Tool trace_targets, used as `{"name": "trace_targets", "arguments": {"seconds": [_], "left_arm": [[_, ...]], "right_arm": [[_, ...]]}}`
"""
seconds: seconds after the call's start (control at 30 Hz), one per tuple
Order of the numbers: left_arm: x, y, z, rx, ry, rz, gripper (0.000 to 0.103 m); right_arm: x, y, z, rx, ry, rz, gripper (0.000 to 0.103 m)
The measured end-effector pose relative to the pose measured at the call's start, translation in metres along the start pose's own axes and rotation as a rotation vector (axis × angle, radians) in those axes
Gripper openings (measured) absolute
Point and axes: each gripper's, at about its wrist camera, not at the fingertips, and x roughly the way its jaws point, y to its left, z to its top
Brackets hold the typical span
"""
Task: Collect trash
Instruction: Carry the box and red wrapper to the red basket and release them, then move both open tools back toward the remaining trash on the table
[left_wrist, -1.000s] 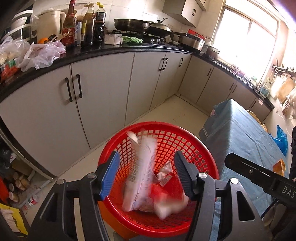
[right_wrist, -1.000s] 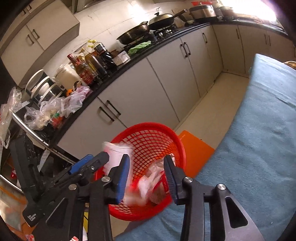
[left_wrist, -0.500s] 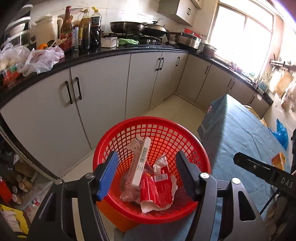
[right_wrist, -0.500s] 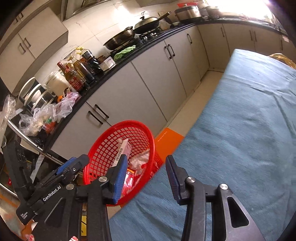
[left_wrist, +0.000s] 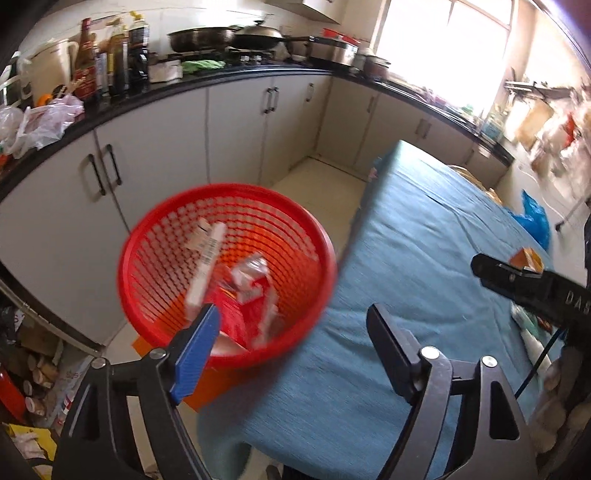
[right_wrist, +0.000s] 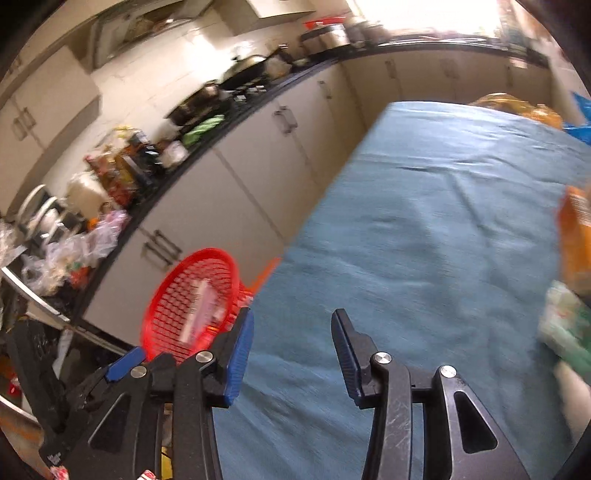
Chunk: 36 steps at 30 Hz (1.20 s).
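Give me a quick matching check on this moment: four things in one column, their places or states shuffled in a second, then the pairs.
1. red basket
2. white carton
3. orange packet
4. right gripper

A. lying on the blue tablecloth
B. open and empty
C. beside the table, against the cabinets
D. leaning inside the basket

Pairs: 1-C, 2-D, 3-A, 4-B

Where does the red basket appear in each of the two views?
Left wrist: the red basket is left of centre, above the left gripper, beside the table's edge.
Right wrist: the basket is lower left, beyond the right gripper.
Shared landmark: the blue tablecloth.
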Motion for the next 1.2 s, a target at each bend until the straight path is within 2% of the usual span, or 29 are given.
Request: {"name": "trace_targets", "arguments": {"seconds": [0.07, 0.13, 0.2, 0.3, 0.43, 0.5, 0.63, 0.7, 0.73, 0.9, 1.03, 1.13, 1.2], "left_arm": [[-0.003, -0.007, -0.009, 0.008, 0.011, -0.017, 0.086], [-0.006, -0.012, -0.018, 0.016, 0.029, -0.033, 0.087], [-0.007, -0.016, -0.026, 0.022, 0.044, -0.045, 0.087], [-0.005, -0.025, -0.040, 0.042, 0.075, -0.038, 0.088], [0.005, -0.038, -0.049, 0.061, 0.115, 0.007, 0.088], [0.009, -0.048, -0.050, 0.077, 0.126, 0.031, 0.088], [0.010, -0.078, -0.049, 0.130, 0.116, 0.033, 0.088], [0.008, -0.093, -0.049, 0.162, 0.103, 0.022, 0.088], [0.007, -0.100, -0.049, 0.178, 0.100, 0.013, 0.088], [0.013, -0.124, -0.052, 0.246, 0.110, 0.011, 0.088], [0.021, -0.127, -0.054, 0.230, 0.146, -0.003, 0.087], [0.026, -0.125, -0.054, 0.208, 0.165, 0.007, 0.087], [0.024, -0.126, -0.053, 0.203, 0.165, -0.014, 0.087]], "right_arm": [[-0.023, -0.001, -0.002, -0.005, 0.007, -0.103, 0.050], [-0.059, 0.002, -0.006, -0.018, 0.007, -0.198, 0.061], [-0.097, 0.006, -0.007, -0.027, 0.000, -0.209, 0.078], [-0.153, 0.015, -0.009, -0.068, -0.033, -0.222, 0.090], [-0.208, 0.038, -0.021, -0.176, -0.120, -0.267, 0.095], [-0.218, 0.047, -0.028, -0.219, -0.101, -0.258, 0.096], [-0.222, 0.047, -0.036, -0.255, -0.042, -0.223, 0.096], [-0.219, 0.038, -0.037, -0.237, -0.021, -0.225, 0.096], [-0.219, 0.029, -0.034, -0.193, -0.002, -0.186, 0.096], [-0.232, 0.015, -0.022, -0.141, -0.051, -0.159, 0.096], [-0.231, 0.012, -0.010, -0.117, -0.062, -0.103, 0.096], [-0.222, -0.014, 0.000, -0.096, -0.088, -0.128, 0.096], [-0.219, -0.041, 0.002, -0.077, -0.126, -0.196, 0.096]]}}
